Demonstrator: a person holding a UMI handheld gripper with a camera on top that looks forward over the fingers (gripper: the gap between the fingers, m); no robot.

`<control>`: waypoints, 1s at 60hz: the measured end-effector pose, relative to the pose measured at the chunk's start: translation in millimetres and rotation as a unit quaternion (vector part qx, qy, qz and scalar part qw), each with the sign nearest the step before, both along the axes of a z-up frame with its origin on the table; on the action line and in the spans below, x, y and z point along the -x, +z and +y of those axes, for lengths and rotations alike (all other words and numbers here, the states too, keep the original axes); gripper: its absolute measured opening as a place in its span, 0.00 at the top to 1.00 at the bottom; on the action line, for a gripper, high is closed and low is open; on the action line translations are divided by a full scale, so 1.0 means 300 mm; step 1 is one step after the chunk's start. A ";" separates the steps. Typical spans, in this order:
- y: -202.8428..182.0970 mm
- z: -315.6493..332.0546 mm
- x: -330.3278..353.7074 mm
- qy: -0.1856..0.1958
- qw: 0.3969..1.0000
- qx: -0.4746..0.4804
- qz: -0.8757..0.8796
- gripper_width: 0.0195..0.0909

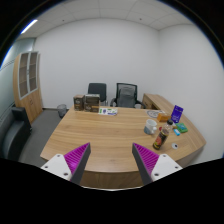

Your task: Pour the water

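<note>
Big wooden conference table [95,135] fills the middle of an office room, white walls, ceiling light panels. Two black office chairs [112,94] at the far side, another dark chair at the near left end. Wooden cabinet [29,85] with shelves on the left wall, low wooden sideboard [158,101] on the right. Small boxes and papers [90,102] at the table's far edge. Cluster of stuff at the right end of the table: a dark bottle [160,138] with orange label, a pale cup or jar [151,126] just beside it, a purple box [177,113] further back; contents of these can't be made out. Gripper [110,158] held above the near table edge, level, looking across the table. Fingers wide apart, purple pads [76,156] showing, nothing between them. Bottle sits ahead and right of the right finger, well apart from it.
</note>
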State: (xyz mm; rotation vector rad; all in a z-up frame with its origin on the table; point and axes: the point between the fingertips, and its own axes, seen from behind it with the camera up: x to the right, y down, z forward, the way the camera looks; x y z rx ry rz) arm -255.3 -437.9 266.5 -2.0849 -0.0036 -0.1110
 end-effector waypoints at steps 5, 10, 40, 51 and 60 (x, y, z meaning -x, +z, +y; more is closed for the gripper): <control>-0.026 -0.005 -0.053 -0.014 1.000 0.008 0.002 0.07; -0.060 -0.002 -0.154 -0.027 1.000 0.010 -0.001 0.07; -0.458 0.274 -0.977 -0.058 0.998 -0.007 0.021 0.08; -0.553 0.525 -1.125 -0.034 0.998 -0.028 0.052 0.07; -0.612 0.688 -1.199 -0.019 0.998 -0.039 0.035 0.12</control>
